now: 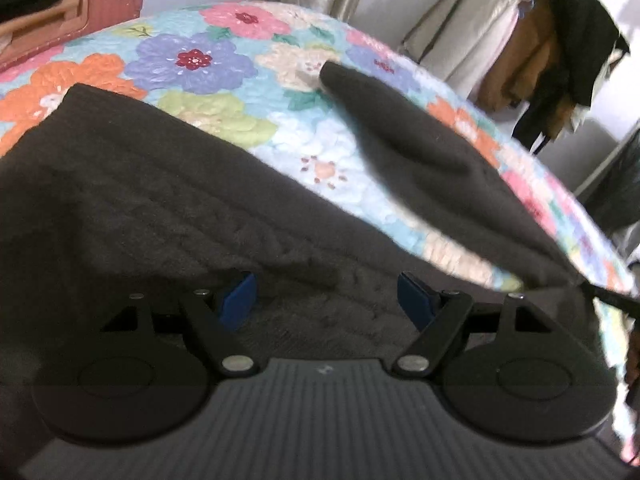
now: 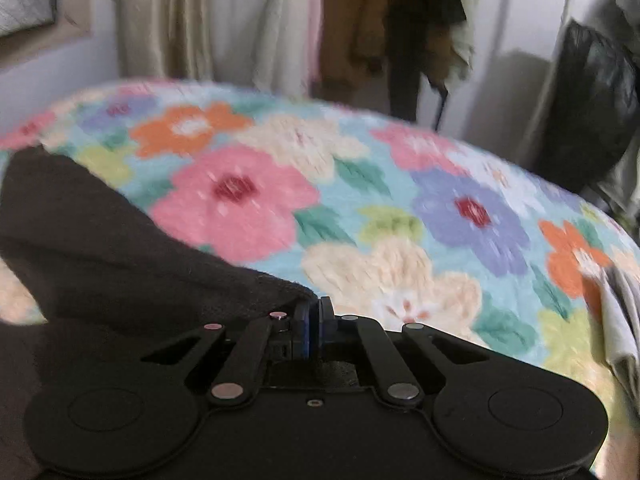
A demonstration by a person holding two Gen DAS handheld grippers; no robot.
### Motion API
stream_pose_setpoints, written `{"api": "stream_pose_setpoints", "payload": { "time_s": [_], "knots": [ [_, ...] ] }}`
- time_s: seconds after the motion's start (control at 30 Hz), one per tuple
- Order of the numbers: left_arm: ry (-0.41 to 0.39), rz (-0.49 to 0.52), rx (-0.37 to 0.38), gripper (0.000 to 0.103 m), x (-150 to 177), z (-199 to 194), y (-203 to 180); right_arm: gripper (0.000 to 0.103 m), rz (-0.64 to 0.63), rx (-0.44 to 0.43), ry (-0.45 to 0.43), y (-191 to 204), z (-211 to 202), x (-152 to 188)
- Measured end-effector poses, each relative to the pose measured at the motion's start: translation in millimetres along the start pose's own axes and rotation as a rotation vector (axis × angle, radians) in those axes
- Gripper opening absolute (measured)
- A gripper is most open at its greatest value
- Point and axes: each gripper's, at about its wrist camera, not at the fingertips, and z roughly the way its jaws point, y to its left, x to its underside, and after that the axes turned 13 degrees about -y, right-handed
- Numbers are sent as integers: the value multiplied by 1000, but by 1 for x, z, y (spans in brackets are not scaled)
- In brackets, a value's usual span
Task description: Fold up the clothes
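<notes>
A dark brown knit sweater (image 1: pixel 160 200) lies spread on a floral bedspread (image 1: pixel 224 60). My left gripper (image 1: pixel 326 288) hangs open just above the sweater's body, with knit under both blue pads (image 1: pixel 240 296) and nothing pinched. One sleeve (image 1: pixel 420 152) runs off to the right, raised a little off the bed. In the right wrist view my right gripper (image 2: pixel 314 312) is shut, and the corner of the sweater (image 2: pixel 100 240) runs up into its closed pads. The bedspread (image 2: pixel 400 220) stretches beyond it.
A pink suitcase (image 1: pixel 80 8) stands behind the bed at the left. Hanging clothes (image 1: pixel 560 40) fill a rack past the far edge and show again as hanging clothes (image 2: pixel 380 20). A black bag (image 2: pixel 592 112) stands at the right, and pale cloth (image 2: pixel 620 320) lies at the bed's right edge.
</notes>
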Motion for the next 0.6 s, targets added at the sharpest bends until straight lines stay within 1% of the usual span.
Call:
{"api": "stream_pose_setpoints", "payload": {
  "time_s": [0.07,0.1,0.13,0.2,0.23,0.3,0.33,0.37,0.4,0.5,0.57,0.6],
  "knots": [
    [28,18,-14,78,3,2,-2,22,-46,25,37,12,1,-3],
    [39,24,-18,78,4,4,-3,40,-53,60,24,19,-4,-6],
    [44,31,-19,79,4,4,-4,43,-44,73,-12,26,-12,-12],
    [53,46,-17,80,4,4,-6,43,-21,17,-98,42,-27,-25],
    [55,58,-6,80,3,4,-7,43,-20,-25,-139,52,-34,-32],
    [51,62,26,79,2,4,-4,43,-79,-163,-191,84,-42,-46],
    [44,47,48,76,1,3,1,42,-131,-250,-200,106,-43,-52],
    [43,36,61,75,0,3,5,42,-180,-324,-200,129,-42,-57],
    [42,26,69,74,-1,2,9,42,-225,-379,-188,152,-39,-59],
    [22,12,54,72,-6,-5,17,42,-354,-532,-149,221,-27,-65],
    [6,4,50,72,-10,-10,21,41,-411,-576,-128,264,-14,-66],
    [1,-8,50,72,-12,-12,25,40,-436,-569,-125,282,-8,-65]
  ]
}}
